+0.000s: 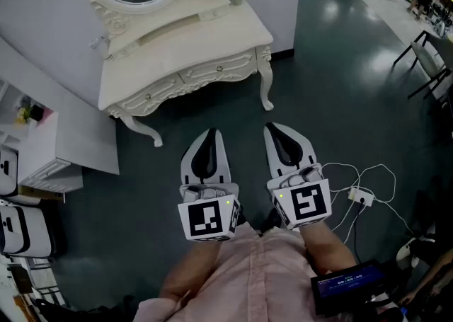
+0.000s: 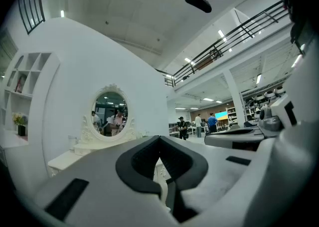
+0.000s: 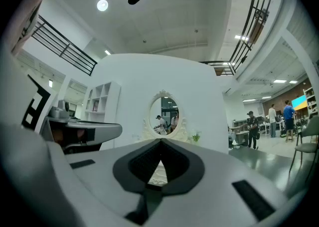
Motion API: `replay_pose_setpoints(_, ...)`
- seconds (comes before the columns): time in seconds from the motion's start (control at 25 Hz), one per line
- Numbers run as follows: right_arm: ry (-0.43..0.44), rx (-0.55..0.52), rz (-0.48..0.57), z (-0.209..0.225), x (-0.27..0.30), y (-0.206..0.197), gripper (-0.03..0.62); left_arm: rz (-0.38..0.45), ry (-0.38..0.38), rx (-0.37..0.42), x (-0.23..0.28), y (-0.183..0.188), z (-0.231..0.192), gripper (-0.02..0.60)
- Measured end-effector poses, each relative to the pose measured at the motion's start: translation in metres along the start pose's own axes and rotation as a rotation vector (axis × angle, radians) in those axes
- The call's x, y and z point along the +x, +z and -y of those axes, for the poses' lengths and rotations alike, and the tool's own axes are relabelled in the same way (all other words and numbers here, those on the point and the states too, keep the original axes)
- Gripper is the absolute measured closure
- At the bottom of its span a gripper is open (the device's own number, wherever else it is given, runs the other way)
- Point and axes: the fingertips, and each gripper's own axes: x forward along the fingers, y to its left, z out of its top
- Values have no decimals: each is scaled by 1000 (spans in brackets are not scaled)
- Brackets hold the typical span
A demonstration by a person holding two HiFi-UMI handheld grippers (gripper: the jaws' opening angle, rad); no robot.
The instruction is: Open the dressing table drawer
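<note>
The approach is the step in hand: the dressing table [image 1: 185, 39] is seen ahead with its drawers [image 1: 212, 74] shut. The left tool [image 1: 210, 131] and the right tool [image 1: 272, 128] are held level, side by side, well short of the dressing table's front, each with jaws closed on nothing. Next, it is judged, one tool must be brought to a drawer knob [image 1: 219, 68] on the dressing table's front and its jaws parted, so that the knob can be gripped and drawn outwards.
</note>
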Motion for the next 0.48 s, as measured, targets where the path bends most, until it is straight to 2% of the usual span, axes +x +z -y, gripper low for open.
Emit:
replay_pose_setpoints(0.32, 22, 2, 5, 14, -9, 0, 576, -1, 23, 8, 0, 0, 16, 560)
replay_pose_setpoints(0.48, 23, 36, 10, 29, -16, -6, 576, -14, 54, 13, 0, -2, 25, 560)
